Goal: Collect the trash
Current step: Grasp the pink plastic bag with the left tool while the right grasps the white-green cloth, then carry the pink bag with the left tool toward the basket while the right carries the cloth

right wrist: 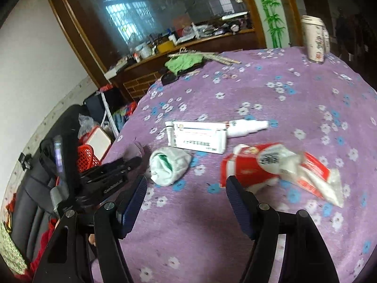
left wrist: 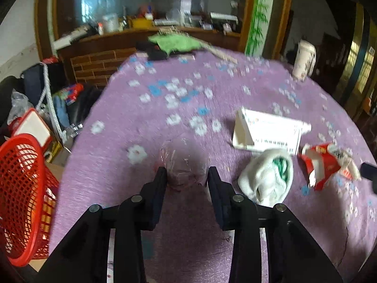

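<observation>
**Trash on the purple table**

The left gripper (left wrist: pixel 186 176) has a crumpled ball of clear plastic (left wrist: pixel 182 162) between its two fingers. The pads sit right against its sides, so it is squeezing the ball. The plastic is shiny and see-through, and the purple cloth (left wrist: pixel 188 108) shows through it. It is at the near edge of the table.

More trash lies on the cloth. A scrunched white paper wad (right wrist: pixel 168 165) with a bit of green inside sits just beside the left gripper. Behind it lies a white box (right wrist: pixel 200 139) with small print. Near that is a torn red and white wrapper (right wrist: pixel 278 167), flat and crinkly.

The right gripper (right wrist: pixel 186 188) is wide apart with nothing in it. One finger is close to the red wrapper.

A red basket (left wrist: pixel 21 188) sits off the table's left side.
</observation>
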Motion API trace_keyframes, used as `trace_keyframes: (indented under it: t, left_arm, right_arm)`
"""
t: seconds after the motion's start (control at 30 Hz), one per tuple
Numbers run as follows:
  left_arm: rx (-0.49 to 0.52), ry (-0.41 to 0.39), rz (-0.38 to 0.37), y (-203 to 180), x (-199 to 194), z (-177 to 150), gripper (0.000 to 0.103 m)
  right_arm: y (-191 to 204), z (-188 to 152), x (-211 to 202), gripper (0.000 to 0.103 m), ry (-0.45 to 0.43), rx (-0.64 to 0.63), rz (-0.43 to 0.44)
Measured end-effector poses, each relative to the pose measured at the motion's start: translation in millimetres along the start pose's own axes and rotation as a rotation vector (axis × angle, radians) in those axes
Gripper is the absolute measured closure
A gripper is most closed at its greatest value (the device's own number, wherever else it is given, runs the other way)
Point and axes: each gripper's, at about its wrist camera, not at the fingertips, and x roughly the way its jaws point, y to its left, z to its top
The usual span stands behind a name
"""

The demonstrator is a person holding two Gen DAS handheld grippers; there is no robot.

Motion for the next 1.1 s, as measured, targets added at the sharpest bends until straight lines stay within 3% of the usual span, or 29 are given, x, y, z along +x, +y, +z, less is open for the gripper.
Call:
trace_keyframes:
  t: [0.2, 0.4, 0.47, 0.53, 0.57, 0.67, 0.9, 1.1]
  left_arm:
    - [-0.077, -0.095, 0.054, 19.3, -15.3, 4.1, 0.069]
    - [-0.116, -0.108, 0.066, 30.5, -15.6, 5.9, 0.069]
    - [-0.107, -0.110, 0.074, 29.5, -15.3, 6.0, 0.069]
    - [-0.098, -0.110, 0.071, 27.6, -14.8, 5.8, 0.069]
    - [-0.092, -0.111, 0.075, 26.9, -15.0, 5.4, 0.069]
    - [-0.075, -0.116, 0.082, 22.8, -15.1, 4.6, 0.069]
    - [-0.042, -0.115, 0.089, 15.5, -12.7, 4.2, 0.069]
    - [-0.033, -0.120, 0.090, 14.2, -13.1, 3.5, 0.069]
  right_arm:
    - [30.3, 14.7, 56.4, 0.029, 0.071, -0.038, -0.008]
    - [32.9, 14.8, 109.4, 0.031, 0.140, -0.062, -0.066]
    - [31.5, 12.3, 117.8, 0.047, 0.156, -0.070, -0.062]
    - [30.2, 10.4, 120.8, 0.053, 0.158, -0.072, -0.065]
    - [29.4, 9.8, 119.7, 0.062, 0.149, -0.076, -0.059]
    - [29.9, 10.2, 111.7, 0.068, 0.105, -0.111, -0.057]
    - [23.4, 15.4, 79.0, 0.068, -0.061, -0.136, -0.064]
    - [26.3, 16.5, 69.3, 0.068, -0.114, -0.156, -0.101]
